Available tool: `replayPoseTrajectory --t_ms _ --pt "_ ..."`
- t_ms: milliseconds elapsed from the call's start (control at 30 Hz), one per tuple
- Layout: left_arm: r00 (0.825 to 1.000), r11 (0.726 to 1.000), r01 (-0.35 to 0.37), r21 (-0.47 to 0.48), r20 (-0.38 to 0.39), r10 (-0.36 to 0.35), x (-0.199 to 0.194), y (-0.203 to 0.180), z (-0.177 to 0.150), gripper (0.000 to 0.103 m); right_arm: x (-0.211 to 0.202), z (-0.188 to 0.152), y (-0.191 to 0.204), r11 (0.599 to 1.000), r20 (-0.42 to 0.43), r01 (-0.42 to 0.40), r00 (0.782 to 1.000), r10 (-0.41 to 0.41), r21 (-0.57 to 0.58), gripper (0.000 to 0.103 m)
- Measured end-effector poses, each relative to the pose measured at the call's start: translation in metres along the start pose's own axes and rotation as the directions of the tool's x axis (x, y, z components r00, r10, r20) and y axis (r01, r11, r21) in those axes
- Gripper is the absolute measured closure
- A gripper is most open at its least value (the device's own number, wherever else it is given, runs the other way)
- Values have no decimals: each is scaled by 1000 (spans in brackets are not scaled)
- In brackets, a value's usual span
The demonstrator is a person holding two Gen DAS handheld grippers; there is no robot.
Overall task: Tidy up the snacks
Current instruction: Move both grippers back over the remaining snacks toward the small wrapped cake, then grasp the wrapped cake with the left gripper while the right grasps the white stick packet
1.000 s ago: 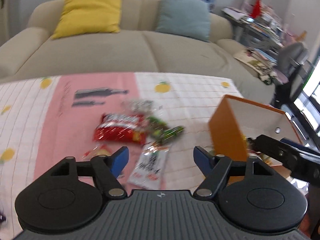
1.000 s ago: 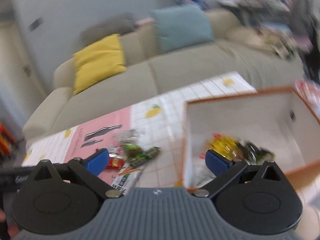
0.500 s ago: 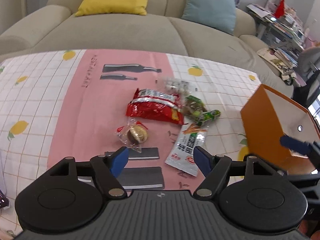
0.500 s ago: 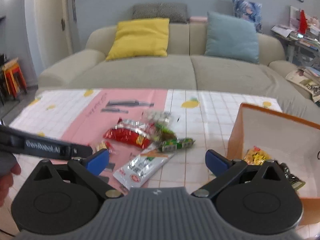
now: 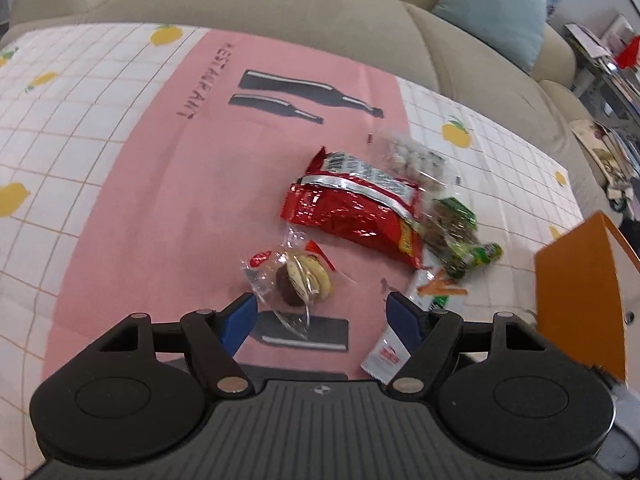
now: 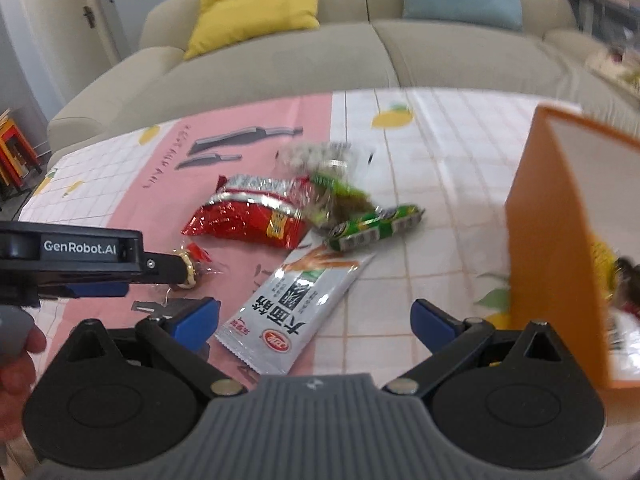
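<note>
- Both grippers have dropped toward the bench (image 5: 100, 128) in the last second. The sofa that filled the top half of each view a moment ago is now squeezed to the top edge, and the snack pile fills the middle.
- The left gripper (image 5: 322, 316) has its fingers spread wide with nothing between them. The clear-wrapped cookie pack (image 5: 300, 280) now sits right at 12 o'clock from them, just ahead of the tips, and it wasn't lined up like that half a second back. From the right wrist view the left gripper (image 6: 176, 276) looks to be right at that pack, but blur means I can't say if it's touching.
- The right gripper (image 6: 316, 320) also has its fingers apart and empty. The white noodle-snack sachet (image 6: 296, 312) has slid in close, lying between the tips and pointing off to about 1 o'clock.
- The rest is still loose on the bench: red chip bag (image 5: 356, 212) at 12 o'clock past the cookies, green packets (image 6: 376, 226) at 1 o'clock of the right gripper.
- The orange box (image 6: 560, 240) is now at 3 o'clock in the right view, with a few snacks already inside.
- My read is that the drop-off is done and both hands are going in for the next pickups, cookies on the left and sachet on the right. Plenty left to sort.
</note>
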State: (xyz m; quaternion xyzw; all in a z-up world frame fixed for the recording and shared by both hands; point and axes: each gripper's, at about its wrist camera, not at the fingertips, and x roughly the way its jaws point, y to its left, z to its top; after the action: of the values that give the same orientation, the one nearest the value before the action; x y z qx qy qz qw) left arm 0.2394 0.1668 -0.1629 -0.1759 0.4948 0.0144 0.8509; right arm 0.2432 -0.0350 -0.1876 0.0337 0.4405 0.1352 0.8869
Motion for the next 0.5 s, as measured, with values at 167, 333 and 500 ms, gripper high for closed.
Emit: replayPoseTrajectory --t_ms 167,333,500 --pt "1000 999 -16 -47 -12 15 21 5 6 18 32 1 6 999 -67 25 997 -23 38 3" --pt "1000 997 -23 -77 16 24 31 7 6 19 52 4 8 996 -89 42 995 -34 80 3" --pt "998 999 -46 -19 48 47 36 1 7 20 64 7 21 997 -66 73 995 -71 28 3"
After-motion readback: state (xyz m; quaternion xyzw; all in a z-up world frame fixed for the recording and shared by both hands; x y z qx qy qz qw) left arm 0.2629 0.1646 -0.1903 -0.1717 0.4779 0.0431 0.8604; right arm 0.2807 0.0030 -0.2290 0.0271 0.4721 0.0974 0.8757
